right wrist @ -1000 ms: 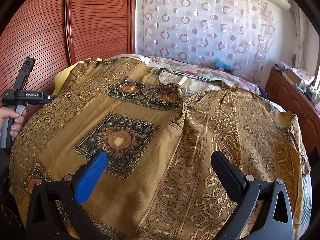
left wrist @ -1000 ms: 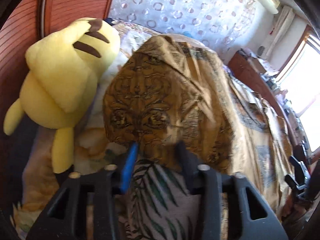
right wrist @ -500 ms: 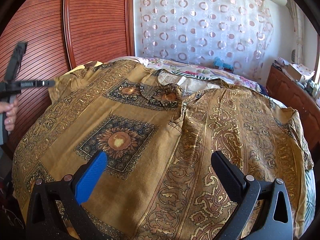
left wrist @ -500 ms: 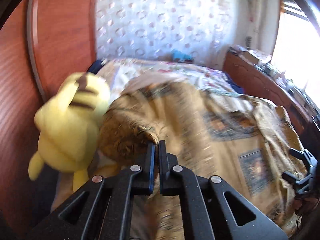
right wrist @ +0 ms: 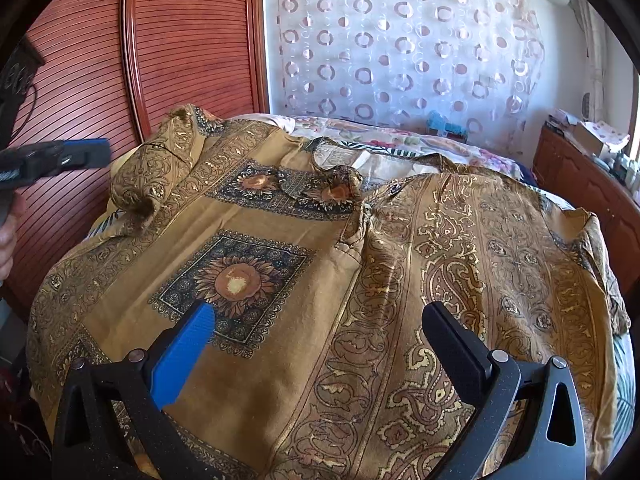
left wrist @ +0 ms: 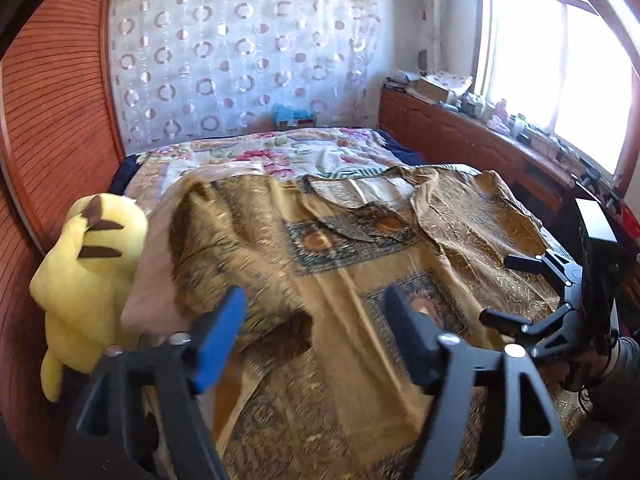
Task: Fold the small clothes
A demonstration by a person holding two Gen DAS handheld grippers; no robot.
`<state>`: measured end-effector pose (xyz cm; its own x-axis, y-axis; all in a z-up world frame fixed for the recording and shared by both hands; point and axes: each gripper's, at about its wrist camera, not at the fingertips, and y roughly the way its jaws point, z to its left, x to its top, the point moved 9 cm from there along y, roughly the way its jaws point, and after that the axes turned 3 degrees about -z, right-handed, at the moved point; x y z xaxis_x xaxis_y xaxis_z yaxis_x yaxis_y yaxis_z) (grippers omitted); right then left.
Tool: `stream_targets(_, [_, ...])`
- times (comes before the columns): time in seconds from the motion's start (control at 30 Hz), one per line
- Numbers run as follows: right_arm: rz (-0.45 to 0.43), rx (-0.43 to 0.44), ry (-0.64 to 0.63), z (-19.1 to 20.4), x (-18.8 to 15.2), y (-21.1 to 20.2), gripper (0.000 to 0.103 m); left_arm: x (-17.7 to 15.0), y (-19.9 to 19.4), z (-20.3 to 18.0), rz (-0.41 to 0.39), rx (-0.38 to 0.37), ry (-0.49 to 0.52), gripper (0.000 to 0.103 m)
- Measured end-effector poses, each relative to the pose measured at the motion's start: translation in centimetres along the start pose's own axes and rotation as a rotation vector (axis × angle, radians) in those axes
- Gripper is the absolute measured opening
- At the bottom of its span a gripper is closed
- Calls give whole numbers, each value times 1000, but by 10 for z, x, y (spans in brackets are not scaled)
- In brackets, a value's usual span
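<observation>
A mustard-brown patterned garment (right wrist: 304, 280) with sunflower squares lies spread over the bed; it also fills the left wrist view (left wrist: 360, 288). Its left sleeve (right wrist: 160, 168) lies folded in onto the body in a rumpled heap. My left gripper (left wrist: 316, 312) is open and empty, hovering above the garment's left side; it also shows at the left edge of the right wrist view (right wrist: 68, 158). My right gripper (right wrist: 316, 320) is open and empty just above the garment's lower middle; it shows at the right of the left wrist view (left wrist: 532, 288).
A yellow plush toy (left wrist: 88, 280) leans against the red-brown slatted wardrobe (right wrist: 192, 40) left of the bed. A floral bedsheet (left wrist: 280, 152) lies beyond the garment. A wooden cabinet (left wrist: 460, 136) with clutter runs under the window on the right.
My left gripper was shut on the sleeve half a second ago; it has let go and opened, and the sleeve now lies folded inward. My right gripper stayed open and still.
</observation>
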<state>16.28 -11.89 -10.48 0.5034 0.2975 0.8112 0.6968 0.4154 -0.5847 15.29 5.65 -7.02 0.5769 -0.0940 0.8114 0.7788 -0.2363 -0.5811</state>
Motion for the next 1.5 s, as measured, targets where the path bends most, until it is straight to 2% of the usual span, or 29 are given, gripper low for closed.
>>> stream_targets(0.17, [-8, 19, -21, 4, 2, -3, 102, -19, -15, 31, -16, 70, -56, 80])
stream_targets(0.37, [-1, 134, -67, 33, 25, 3, 89, -41, -35, 57, -32, 124, -129, 80])
stream_targets(0.57, [-30, 255, -183, 97, 83, 26, 83, -54, -46, 72, -40, 155, -166, 80])
stream_targets(0.73, [7, 339, -250, 161, 121, 70, 83, -65, -51, 82, -44, 174, -184, 80])
stream_targets(0.83, [46, 330, -294, 186, 127, 103, 83, -71, -52, 85, -44, 165, -206, 80])
stream_targets(1.0, [103, 222, -400, 210, 124, 155, 83, -74, -50, 85, -39, 161, -212, 80])
stream_targets(1.03, [111, 212, -411, 210, 123, 162, 80, -75, -49, 86, -39, 159, -215, 80])
stream_targets(1.07, [109, 196, -423, 211, 125, 165, 71, -76, -48, 85, -38, 154, -218, 80])
stream_targets(1.13, [119, 201, -406, 203, 128, 169, 21, -76, -46, 83, -35, 150, -220, 80])
stream_targets(1.23, [86, 194, -310, 177, 140, 170, 11, -78, -43, 78, -30, 144, -218, 80])
stream_targets(1.37, [53, 101, -116, 115, 141, 166, 11, -78, -38, 70, -27, 129, -214, 80])
stream_targets(1.4, [58, 75, -83, 102, 138, 166, 19, -78, -36, 67, -25, 126, -213, 80])
stream_targets(1.43, [62, 46, -80, 95, 133, 165, 33, -77, -35, 65, -23, 122, -212, 80])
stream_targets(1.5, [63, 20, -95, 88, 127, 163, 51, -75, -32, 62, -22, 114, -210, 80])
